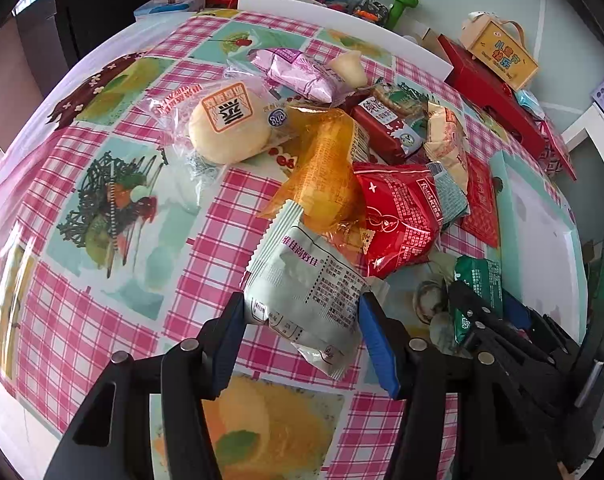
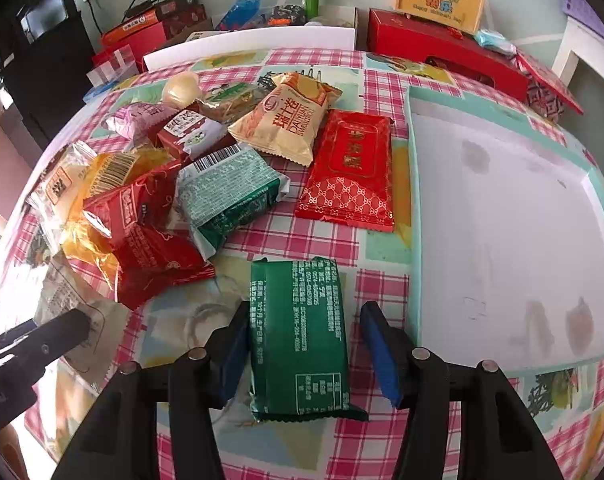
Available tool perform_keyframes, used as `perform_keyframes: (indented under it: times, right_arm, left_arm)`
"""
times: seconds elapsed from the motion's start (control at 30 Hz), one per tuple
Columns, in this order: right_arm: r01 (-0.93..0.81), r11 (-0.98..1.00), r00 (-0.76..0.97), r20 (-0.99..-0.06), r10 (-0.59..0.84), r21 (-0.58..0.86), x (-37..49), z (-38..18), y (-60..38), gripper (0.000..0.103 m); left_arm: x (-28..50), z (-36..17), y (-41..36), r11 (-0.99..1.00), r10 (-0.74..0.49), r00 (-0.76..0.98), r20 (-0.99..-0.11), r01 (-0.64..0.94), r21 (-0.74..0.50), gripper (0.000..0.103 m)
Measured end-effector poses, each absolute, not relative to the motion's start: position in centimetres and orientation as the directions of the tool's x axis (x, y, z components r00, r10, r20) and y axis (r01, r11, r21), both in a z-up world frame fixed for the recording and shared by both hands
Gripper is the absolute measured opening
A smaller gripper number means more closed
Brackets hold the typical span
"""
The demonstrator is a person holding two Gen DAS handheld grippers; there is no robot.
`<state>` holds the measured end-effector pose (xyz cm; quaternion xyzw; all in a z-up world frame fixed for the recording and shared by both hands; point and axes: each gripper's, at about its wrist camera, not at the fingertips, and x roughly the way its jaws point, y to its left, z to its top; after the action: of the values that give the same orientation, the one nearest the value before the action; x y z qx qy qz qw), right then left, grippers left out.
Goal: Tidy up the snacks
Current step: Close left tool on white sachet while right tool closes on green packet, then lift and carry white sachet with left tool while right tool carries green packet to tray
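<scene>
Two grippers working over snack pile: left gripper (image 1: pixel 302 312) clamping grey packet (image 1: pixel 307 280) at pile edge; right gripper (image 2: pixel 303 340) released, straddling green packet (image 2: pixel 300 336) lying on tablecloth (image 2: pixel 381 288) beside tray (image 2: pixel 415 208).

Free room: the bare desk (image 1: pixel 102 280) left of the snack pile (image 1: pixel 341 168), and the empty tray (image 2: pixel 501 220) to its right. Obstacles: the pile across the middle; red boxes (image 2: pixel 441 56) and a white board (image 2: pixel 254 42) lining the far edge.
</scene>
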<state>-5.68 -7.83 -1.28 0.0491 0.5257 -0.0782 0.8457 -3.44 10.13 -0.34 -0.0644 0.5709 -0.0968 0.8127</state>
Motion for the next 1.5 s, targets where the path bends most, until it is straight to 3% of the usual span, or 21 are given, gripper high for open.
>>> perform_keyframes:
  times: [0.13, 0.23, 0.57, 0.9, 1.2, 1.5]
  right_arm:
    - [0.17, 0.985, 0.441, -0.892, -0.096, -0.022, -5.8, -1.3, -7.4, 0.057]
    - [0.158, 0.987, 0.443, -0.892, -0.092, -0.023, -5.9, -1.2, -7.1, 0.044]
    - [0.164, 0.986, 0.449, -0.889, -0.094, -0.021, -6.6, -0.5, -6.9, 0.042]
    - [0.199, 0.98, 0.57, -0.817, -0.092, 0.028, -7.5, 4.0, -8.1, 0.042]
    - [0.313, 0.947, 0.62, -0.771, -0.145, 0.073, -7.5, 6.2, -12.6, 0.037]
    - [0.469, 0.866, 0.592, -0.789, -0.162, 0.174, -8.4, 5.3, -19.7, 0.035]
  left_arm:
    - [-3.2, -0.5, 10.0, 0.971, -0.237, 0.327, -0.915, 0.082, -0.222, 0.058]
    - [-3.2, -0.5, 10.2, 0.971, -0.238, 0.329, -0.914, 0.081, -0.224, 0.058]
    - [-3.8, 0.8, 10.6, 0.977, -0.213, 0.358, -0.909, 0.076, -0.199, 0.058]
    - [-4.8, 4.7, 9.9, 0.982, -0.185, 0.441, -0.878, 0.11, -0.151, 0.058]
    - [-3.9, 8.6, 3.8, 0.962, -0.24, 0.493, -0.836, 0.237, -0.137, 0.058]
    - [-2.3, 8.3, -1.5, 0.947, -0.258, 0.459, -0.85, 0.293, -0.129, 0.058]
